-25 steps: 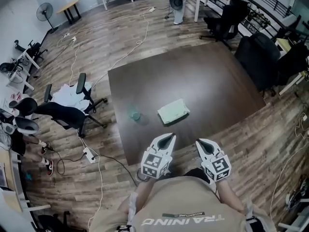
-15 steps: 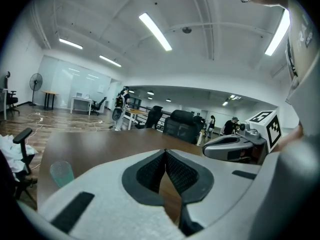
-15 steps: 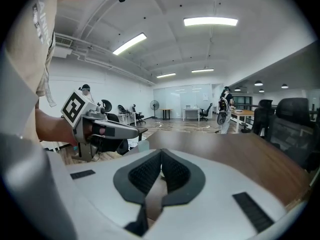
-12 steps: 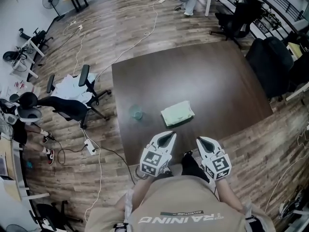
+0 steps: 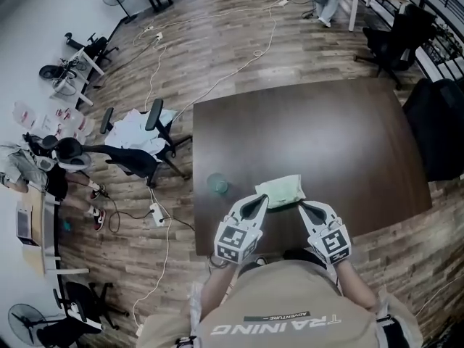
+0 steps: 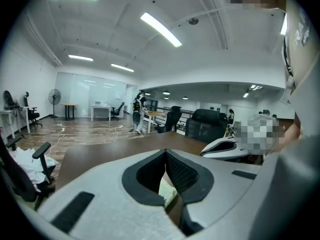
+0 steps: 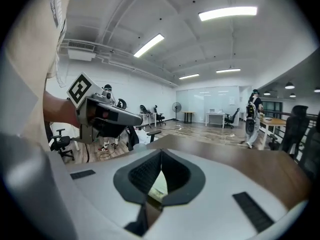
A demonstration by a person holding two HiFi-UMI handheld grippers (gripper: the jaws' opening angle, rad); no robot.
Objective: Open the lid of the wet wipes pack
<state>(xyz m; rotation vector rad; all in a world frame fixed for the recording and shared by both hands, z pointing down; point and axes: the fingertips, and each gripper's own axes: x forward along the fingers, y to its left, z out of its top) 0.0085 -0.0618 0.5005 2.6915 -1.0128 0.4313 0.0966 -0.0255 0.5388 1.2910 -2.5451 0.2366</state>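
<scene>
On the dark office table (image 5: 348,143), the pale green wet wipes pack (image 5: 281,191) lies just beyond left gripper (image 5: 255,203) and right gripper (image 5: 305,209), both closed and empty (probably soft, light, prone to sliding: pin its body, pinch the lid's edge)

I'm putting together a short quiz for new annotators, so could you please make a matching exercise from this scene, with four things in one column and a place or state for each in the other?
Things:
1. wipes pack
2. small round green thing
3. office chair
4. right gripper

Places or states:
A. on the wood floor, left of the table
B. jaws together, holding nothing
C. on the table, near its left edge
D. on the table, near the middle of its front edge

Pairs: 1-D, 2-C, 3-A, 4-B
</scene>
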